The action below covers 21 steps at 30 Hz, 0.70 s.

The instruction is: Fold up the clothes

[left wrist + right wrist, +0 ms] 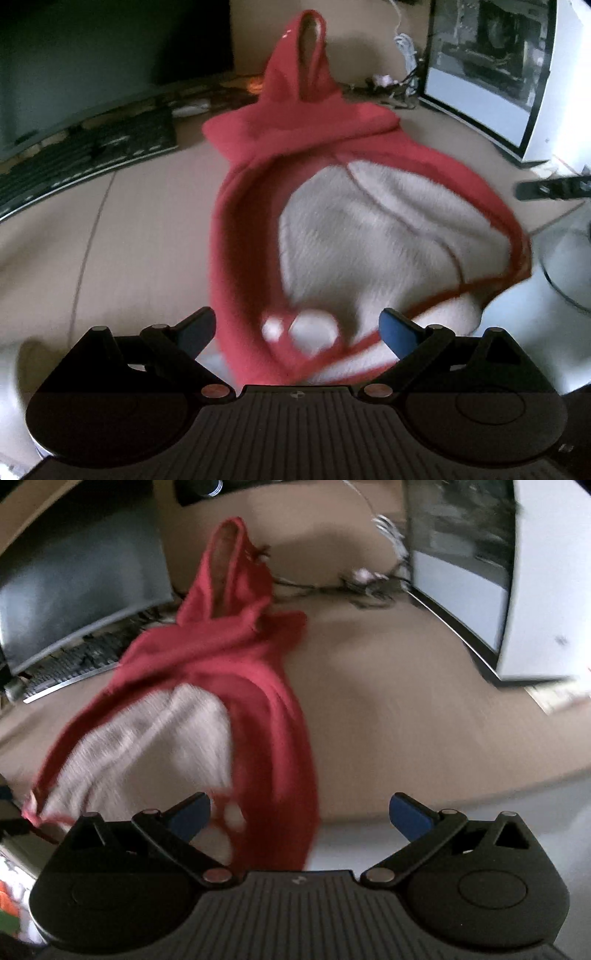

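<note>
A red garment with a white fleecy lining (pixel 369 229) lies on the tan table, its lining side up, with white pom-poms (pixel 314 328) near its front edge. A red sleeve or loop rises at the back (pixel 310 55). My left gripper (pixel 297 328) is open just in front of the garment, its blue-padded fingers either side of the front edge. In the right wrist view the garment (pixel 236 686) is blurred and lies left of centre. My right gripper (pixel 299 812) is open, with the garment's red edge between its fingers near the left one.
A keyboard (pixel 92 155) and a dark monitor (pixel 74 66) stand at the back left. A glass-sided computer case (pixel 491 70) stands at the back right, with cables (pixel 391 85) beside it. A round fan base (pixel 569 258) sits at the right edge of the table.
</note>
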Each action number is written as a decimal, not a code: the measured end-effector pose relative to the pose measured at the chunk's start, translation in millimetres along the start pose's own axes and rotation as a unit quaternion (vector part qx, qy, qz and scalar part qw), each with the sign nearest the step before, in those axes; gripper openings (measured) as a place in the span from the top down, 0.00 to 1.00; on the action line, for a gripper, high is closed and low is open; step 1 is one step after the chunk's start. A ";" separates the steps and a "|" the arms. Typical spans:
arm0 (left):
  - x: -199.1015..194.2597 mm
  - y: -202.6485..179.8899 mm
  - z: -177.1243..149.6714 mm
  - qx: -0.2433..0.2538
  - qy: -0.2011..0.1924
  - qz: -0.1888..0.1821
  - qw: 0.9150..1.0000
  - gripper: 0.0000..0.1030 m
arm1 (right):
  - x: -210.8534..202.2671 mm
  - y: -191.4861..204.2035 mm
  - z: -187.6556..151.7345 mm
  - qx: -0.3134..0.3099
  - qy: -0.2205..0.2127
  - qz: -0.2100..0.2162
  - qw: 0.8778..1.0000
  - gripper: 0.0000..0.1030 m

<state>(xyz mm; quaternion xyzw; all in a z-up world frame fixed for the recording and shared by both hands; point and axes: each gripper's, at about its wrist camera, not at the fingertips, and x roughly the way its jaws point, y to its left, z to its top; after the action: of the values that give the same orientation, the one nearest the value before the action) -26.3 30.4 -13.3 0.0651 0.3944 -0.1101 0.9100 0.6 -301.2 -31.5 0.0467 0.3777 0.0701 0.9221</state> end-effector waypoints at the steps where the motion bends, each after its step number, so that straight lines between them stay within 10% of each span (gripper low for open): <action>1: -0.6 1.7 -4.5 0.006 0.001 0.011 1.000 0.05 | -1.0 1.1 -8.0 -0.006 0.003 -0.005 1.000 0.00; 9: 1.6 12.6 -21.4 0.033 0.014 0.069 0.997 0.05 | 5.4 26.0 -52.1 -0.083 0.024 -0.032 0.996 0.00; 21: 8.9 21.6 -26.3 0.027 0.014 0.115 0.993 0.05 | 27.4 5.3 -44.1 -0.040 0.000 -0.116 0.992 0.00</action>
<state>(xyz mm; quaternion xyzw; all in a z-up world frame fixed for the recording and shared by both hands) -33.4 55.4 -37.1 0.1360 0.3936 -0.0144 0.9091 -11.6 -290.0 -81.0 -0.0342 0.3776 -0.0220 0.9251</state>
